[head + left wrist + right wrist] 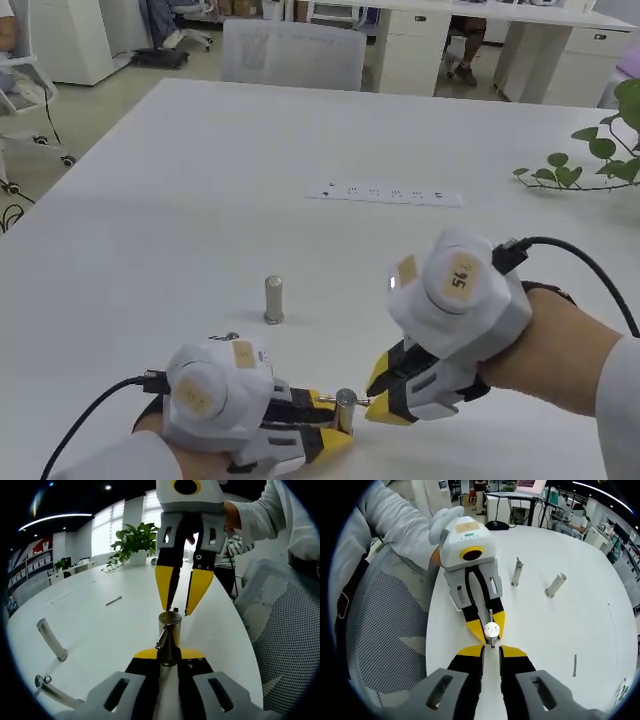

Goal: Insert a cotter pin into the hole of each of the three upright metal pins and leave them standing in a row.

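The metal pin (345, 408) stands upright, long axis vertical, near the front edge of the white table (300, 150). The left gripper (169, 655) is clamped on it. A cotter pin (162, 638) runs crosswise through its top, its end pinched in the narrow-set right gripper (491, 650). A bare pin (273, 299) stands behind.

Bright, even overhead light fills the head view. The white tabletop (200, 180) is nearly shadowless, with only a faint soft shadow at the foot of the standing metal pin (273, 299). In the left gripper view, windows (107, 527) at upper left blow out white and a ceiling light (108, 487) glares at the top. Both gripper views bow straight edges strongly toward their borders.
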